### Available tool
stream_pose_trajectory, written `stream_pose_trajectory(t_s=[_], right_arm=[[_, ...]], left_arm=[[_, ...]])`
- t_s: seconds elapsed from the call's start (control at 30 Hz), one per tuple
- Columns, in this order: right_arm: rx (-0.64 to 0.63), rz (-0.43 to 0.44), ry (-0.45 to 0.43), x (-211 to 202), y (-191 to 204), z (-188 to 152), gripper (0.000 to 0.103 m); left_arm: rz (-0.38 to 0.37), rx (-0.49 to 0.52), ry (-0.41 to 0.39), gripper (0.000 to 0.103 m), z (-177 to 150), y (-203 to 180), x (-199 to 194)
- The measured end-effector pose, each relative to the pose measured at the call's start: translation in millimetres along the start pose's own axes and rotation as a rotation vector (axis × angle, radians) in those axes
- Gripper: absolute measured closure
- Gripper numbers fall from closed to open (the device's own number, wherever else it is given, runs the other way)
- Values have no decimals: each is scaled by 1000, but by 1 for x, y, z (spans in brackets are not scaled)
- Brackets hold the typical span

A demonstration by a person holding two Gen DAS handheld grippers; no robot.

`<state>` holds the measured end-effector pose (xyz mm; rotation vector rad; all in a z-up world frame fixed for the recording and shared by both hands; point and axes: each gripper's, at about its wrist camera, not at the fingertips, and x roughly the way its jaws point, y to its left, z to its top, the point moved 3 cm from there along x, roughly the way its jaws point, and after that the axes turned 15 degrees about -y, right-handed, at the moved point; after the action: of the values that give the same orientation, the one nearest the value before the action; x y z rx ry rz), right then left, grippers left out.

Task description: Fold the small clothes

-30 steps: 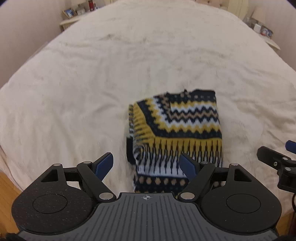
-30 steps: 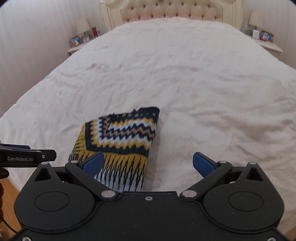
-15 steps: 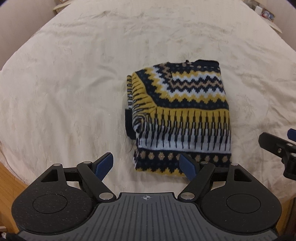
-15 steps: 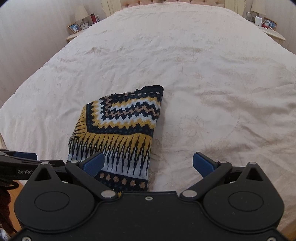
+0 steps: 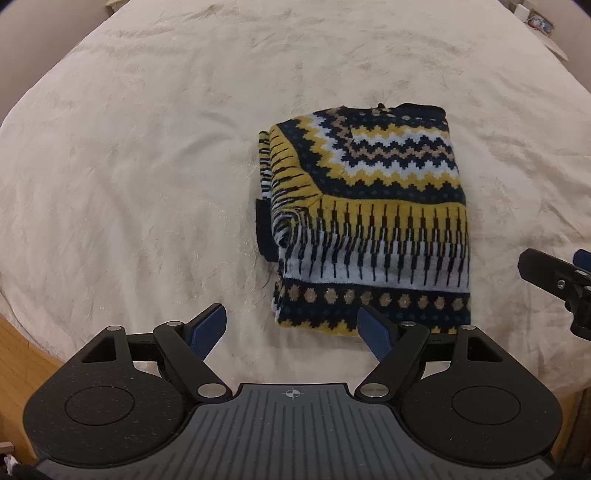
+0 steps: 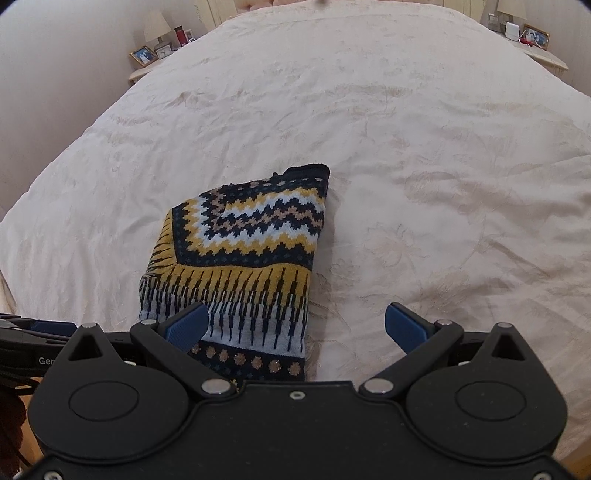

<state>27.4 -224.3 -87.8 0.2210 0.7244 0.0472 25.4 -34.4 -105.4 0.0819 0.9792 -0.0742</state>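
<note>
One folded sweater (image 5: 369, 221) lies on the bedspread (image 5: 147, 166).

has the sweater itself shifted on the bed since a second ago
No. The sweater only sits lower in the right wrist view because the camera tipped down; its folds and place on the bedspread look unchanged.

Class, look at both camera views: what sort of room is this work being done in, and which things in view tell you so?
Most likely a home bedroom. A large bed with a cream bedspread fills both views, nightstands beside it carry a lamp and a framed photo, and a folded patterned sweater lies on the bed.
</note>
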Motion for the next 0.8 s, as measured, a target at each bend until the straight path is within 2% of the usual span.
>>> stream_pose_trajectory(t_s=[0.8], right_arm=[[5, 2, 0, -1, -5, -2, 2]], left_arm=[[6, 1, -11, 26, -2, -9, -7]])
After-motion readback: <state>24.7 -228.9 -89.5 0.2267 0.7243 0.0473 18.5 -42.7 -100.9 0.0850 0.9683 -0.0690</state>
